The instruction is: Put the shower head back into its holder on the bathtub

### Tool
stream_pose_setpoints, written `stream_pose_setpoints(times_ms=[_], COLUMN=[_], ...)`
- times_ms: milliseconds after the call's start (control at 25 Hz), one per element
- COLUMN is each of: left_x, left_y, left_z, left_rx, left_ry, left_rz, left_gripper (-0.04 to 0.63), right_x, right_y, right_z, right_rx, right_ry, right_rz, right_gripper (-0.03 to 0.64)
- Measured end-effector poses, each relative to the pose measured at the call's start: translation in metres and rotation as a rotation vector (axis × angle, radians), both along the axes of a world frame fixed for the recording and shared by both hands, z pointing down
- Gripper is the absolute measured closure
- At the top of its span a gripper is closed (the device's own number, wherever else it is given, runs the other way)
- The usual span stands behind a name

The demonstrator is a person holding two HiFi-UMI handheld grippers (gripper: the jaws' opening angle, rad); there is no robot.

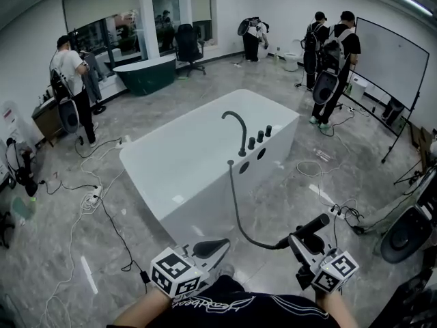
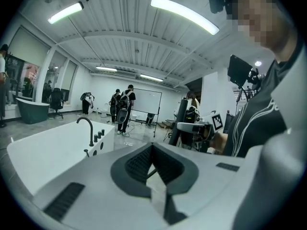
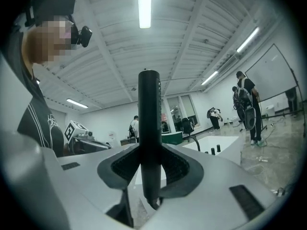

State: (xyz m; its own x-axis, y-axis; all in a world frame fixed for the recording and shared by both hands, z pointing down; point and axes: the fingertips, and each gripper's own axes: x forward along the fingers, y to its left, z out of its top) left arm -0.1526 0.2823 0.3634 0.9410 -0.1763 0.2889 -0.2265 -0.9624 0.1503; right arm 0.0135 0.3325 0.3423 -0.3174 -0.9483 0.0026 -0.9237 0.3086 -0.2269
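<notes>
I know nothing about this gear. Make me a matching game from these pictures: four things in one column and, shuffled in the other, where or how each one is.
Things
1. shower head
2. left gripper
3. curved faucet
4. dark green bathtub

Place or state
A. stands on the rim of the white bathtub
B. shut, nothing between the jaws
C. at the back, by the windows
D. clamped in the right gripper

Pairs: 1-D, 2-B, 3-A, 4-C

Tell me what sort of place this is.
Probably a lab or recording studio rather than a home bathroom: a white bathtub stands alone in a big open hall, loose cables trail across the floor, and a whiteboard stands at the right.
</notes>
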Motion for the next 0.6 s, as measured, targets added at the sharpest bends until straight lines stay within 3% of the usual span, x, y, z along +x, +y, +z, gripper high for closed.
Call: stream_pose_setpoints(times_ms=[200,360,600], left_x=[0.010,0.027,0.063], left_y=[-0.028,-0.065,-0.143], left_z=[0.030,0.044,0.072], left_rx=[-0.038,-0.058,-0.105], left_ry=[-0.045,-0.041,-0.037], left_rz=[0.007,0.033,0.071], left_gripper=[0.591,0.591,0.591], right_x=[0.011,0.021,0.051], right_y=[-0.024,-0.057,-0.137], right_z=[0.009,0.011,0.024], right_rx=[-0.019,-0.029,-0.076], right_ry=[-0.062,-0.085,-0.134], right_rz=[-0.012,-0.017,-0.009], right_gripper=[0.479,0.479,0.479])
